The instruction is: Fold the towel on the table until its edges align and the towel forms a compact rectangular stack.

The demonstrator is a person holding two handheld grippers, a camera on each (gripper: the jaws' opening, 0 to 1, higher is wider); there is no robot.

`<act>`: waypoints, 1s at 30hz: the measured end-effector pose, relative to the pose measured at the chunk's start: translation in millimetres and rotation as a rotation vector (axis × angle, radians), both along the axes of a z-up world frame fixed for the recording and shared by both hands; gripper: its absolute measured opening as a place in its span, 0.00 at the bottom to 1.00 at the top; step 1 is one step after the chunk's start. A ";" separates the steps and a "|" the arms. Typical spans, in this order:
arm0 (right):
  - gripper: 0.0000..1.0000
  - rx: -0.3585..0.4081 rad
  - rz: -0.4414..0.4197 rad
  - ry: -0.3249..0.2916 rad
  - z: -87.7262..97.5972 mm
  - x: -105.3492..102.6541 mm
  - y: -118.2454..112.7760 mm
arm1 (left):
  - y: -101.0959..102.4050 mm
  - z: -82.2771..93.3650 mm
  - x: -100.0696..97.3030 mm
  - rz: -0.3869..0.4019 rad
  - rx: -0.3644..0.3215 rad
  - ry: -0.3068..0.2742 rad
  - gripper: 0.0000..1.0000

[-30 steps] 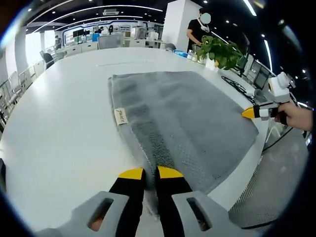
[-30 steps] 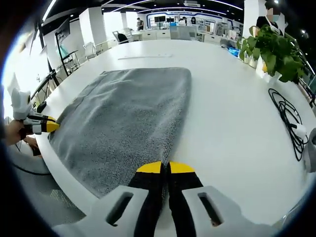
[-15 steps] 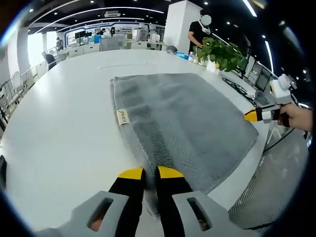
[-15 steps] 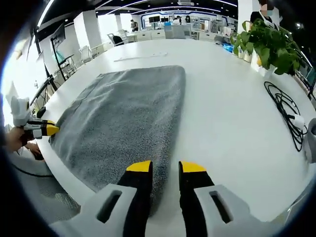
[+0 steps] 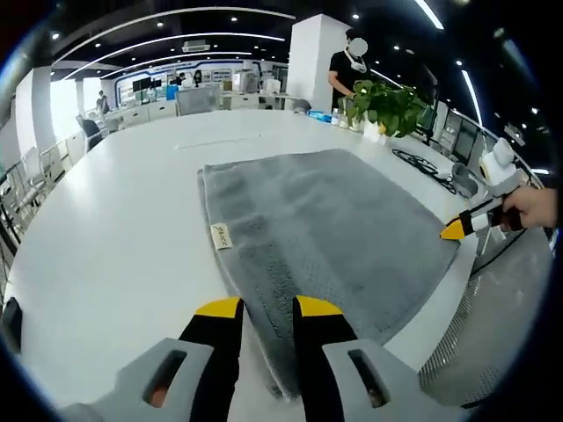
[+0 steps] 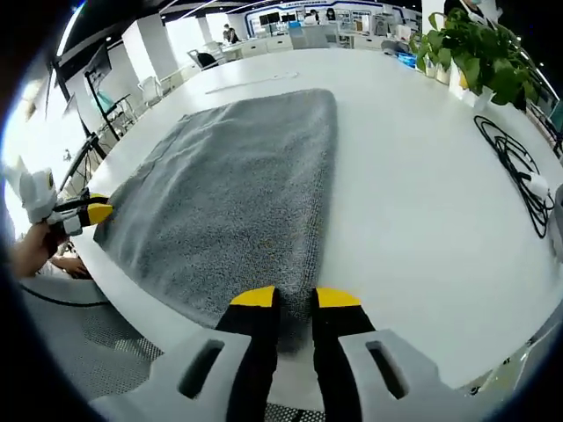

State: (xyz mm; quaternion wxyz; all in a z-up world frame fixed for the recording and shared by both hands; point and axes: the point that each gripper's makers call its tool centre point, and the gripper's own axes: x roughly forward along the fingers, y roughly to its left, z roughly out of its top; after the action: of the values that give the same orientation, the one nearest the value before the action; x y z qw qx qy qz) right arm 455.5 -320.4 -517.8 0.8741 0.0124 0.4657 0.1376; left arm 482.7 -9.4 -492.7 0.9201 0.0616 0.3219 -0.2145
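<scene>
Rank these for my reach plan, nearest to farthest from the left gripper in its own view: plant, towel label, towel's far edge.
1. Towel label, just ahead, slightly left.
2. Towel's far edge, mid-table.
3. Plant, far right, beyond the towel.

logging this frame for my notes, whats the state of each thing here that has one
towel: lying flat on the table, spread out, not yet a compact stack, near edge at the table rim
left gripper: fingers open, astride the towel's near corner
right gripper: fingers slightly apart at the towel's other near corner; grip cannot be told
cable: lying loose on the table
plant: upright
</scene>
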 end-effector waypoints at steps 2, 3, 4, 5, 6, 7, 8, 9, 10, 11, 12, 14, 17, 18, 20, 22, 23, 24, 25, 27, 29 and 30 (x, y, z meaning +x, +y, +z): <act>0.10 -0.003 -0.015 -0.005 -0.2 0.7 -1.0 | -0.5 -1.4 1.2 -0.006 0.006 -0.004 0.22; 0.10 0.001 -0.023 -0.007 -0.5 1.4 -0.9 | 0.8 -2.5 1.9 -0.003 0.008 -0.001 0.23; 0.08 0.002 -0.030 -0.008 2.2 -0.7 0.5 | 2.2 -4.3 1.9 0.001 0.008 0.005 0.23; 0.07 0.001 -0.033 -0.012 3.6 -1.1 0.8 | 3.5 -4.2 1.9 0.003 0.010 0.007 0.24; 0.05 0.001 -0.035 -0.015 3.1 0.0 0.8 | 5.2 -4.9 1.3 0.005 0.013 0.011 0.24; 0.03 0.003 -0.036 -0.017 3.6 0.7 1.1 | 5.9 -3.8 0.7 0.010 0.014 0.014 0.24; 0.03 0.008 -0.040 -0.019 3.8 3.6 -0.1 | 6.6 -3.2 0.7 0.014 0.013 0.014 0.24; 0.02 0.009 -0.041 -0.019 4.0 4.0 -0.2 | 8.7 -1.2 1.9 0.031 0.007 0.008 0.25; 0.02 0.014 -0.043 -0.020 6.9 1.9 2.6 | 10.0 0.5 3.6 0.043 0.002 -0.001 0.26; 0.02 0.015 -0.044 -0.021 8.6 0.3 4.2 | 11.6 0.6 4.2 0.050 -0.001 -0.007 0.28; 0.02 0.015 -0.043 -0.022 7.8 1.9 3.4 | 12.1 0.6 4.6 0.052 -0.003 -0.010 0.29; 0.02 0.017 -0.043 -0.025 8.3 3.2 3.0 | 11.0 -0.6 6.4 0.053 -0.006 -0.008 0.30; 0.01 0.036 -0.039 -0.036 14.3 2.7 8.7 | 6.5 -1.6 9.2 0.054 -0.045 0.017 0.30; 0.01 0.059 -0.040 -0.048 15.9 5.4 10.8 | 3.3 -2.7 9.1 0.044 -0.057 0.036 0.30; 0.01 0.097 -0.046 -0.061 18.3 10.4 13.1 | -3.2 1.3 15.3 0.026 -0.082 0.038 0.30; 0.01 0.090 -0.028 -0.069 21.5 12.4 15.1 | -7.0 8.1 23.2 0.019 -0.096 0.037 0.30; 0.01 0.089 -0.023 -0.072 23.7 12.9 16.6 | -9.9 11.3 28.4 0.015 -0.105 0.035 0.30; 0.01 0.095 -0.016 -0.077 25.5 14.1 19.7 | -14.2 15.2 35.6 0.009 -0.115 0.032 0.31; 0.01 0.100 -0.010 -0.079 26.6 14.9 22.4 | -16.0 15.8 40.2 0.001 -0.110 0.032 0.32; 0.01 0.106 0.004 -0.090 28.6 18.7 26.1 | -21.7 17.2 52.8 -0.033 -0.075 0.036 0.36; 0.01 0.136 0.002 -0.101 35.1 21.2 33.3 | -31.6 25.8 61.8 -0.056 -0.074 0.021 0.36; 0.01 0.139 0.003 -0.101 36.8 22.0 34.8 | -35.8 29.2 65.3 -0.063 -0.081 0.018 0.36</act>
State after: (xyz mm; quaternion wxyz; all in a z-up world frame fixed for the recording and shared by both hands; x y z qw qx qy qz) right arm 477.5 -285.7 -481.1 0.8933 0.0653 0.4103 0.1713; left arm 547.9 -45.2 -463.5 0.9116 0.0327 0.3193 -0.2569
